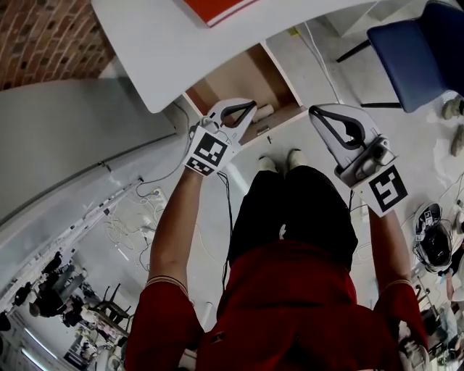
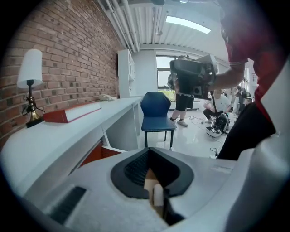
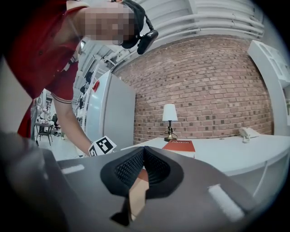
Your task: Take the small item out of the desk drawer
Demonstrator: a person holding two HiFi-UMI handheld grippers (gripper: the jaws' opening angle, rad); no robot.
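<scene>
Okay, left hand-held gripper (image 1: 247, 109): jaws fully closed with nothing clamped between them. It's tilted down toward the open drawer.
Right hand-held gripper (image 1: 317, 114): also looks closed and empty. It sits off to the side of the drawer, out over the floor.
Small item (image 1: 264, 110): pale little cylinder lying inside the drawer, close to the front edge.
Which way it lies: just past the left tips and a touch toward the right hand-held gripper. It's between the two, but much closer to the left one.
Long axis: seems to run roughly along the drawer front, so at an angle to the line the left one points along. It's small in the head view, so I'm not 100% sure.
Drawer (image 1: 239, 76): pulled out from under the white table (image 1: 145, 43), bare wood bottom showing.
On the table: a red book (image 1: 217, 7), well away from the action.
My guess for the next move: the left one has the short reach, but the jaws need to open before they can straddle the cylinder across its narrow side.
</scene>
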